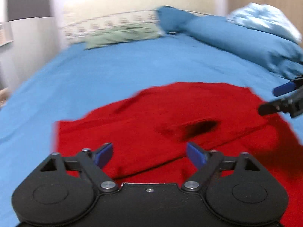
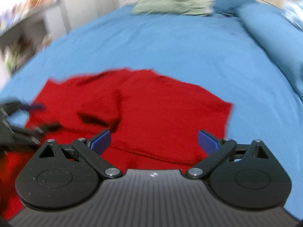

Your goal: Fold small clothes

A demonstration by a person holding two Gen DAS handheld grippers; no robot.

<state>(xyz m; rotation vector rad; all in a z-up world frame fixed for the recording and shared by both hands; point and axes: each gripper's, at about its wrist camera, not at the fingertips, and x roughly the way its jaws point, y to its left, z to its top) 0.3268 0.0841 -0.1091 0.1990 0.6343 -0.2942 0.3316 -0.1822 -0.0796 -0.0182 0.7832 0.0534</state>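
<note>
A red garment (image 1: pixel 170 117) lies partly folded on the blue bed sheet (image 1: pixel 94 71), with a fold edge running across its near part. My left gripper (image 1: pixel 149 155) hovers over the garment's near left side, open, nothing between its blue pads. The right gripper (image 1: pixel 272 102) shows at the right edge of the left wrist view, over the garment's right side. In the right wrist view the red garment (image 2: pixel 151 113) fills the middle and my right gripper (image 2: pixel 154 141) is open above it, holding nothing. The left gripper (image 2: pixel 37 117) appears blurred at the left edge there.
Blue pillows (image 1: pixel 236 37) and a pale blue bundle (image 1: pixel 265 20) lie at the far right of the bed. A green-and-white patterned pillow (image 1: pixel 117 32) rests against the beige headboard (image 1: pixel 132 0). White furniture (image 2: pixel 28 19) stands left of the bed.
</note>
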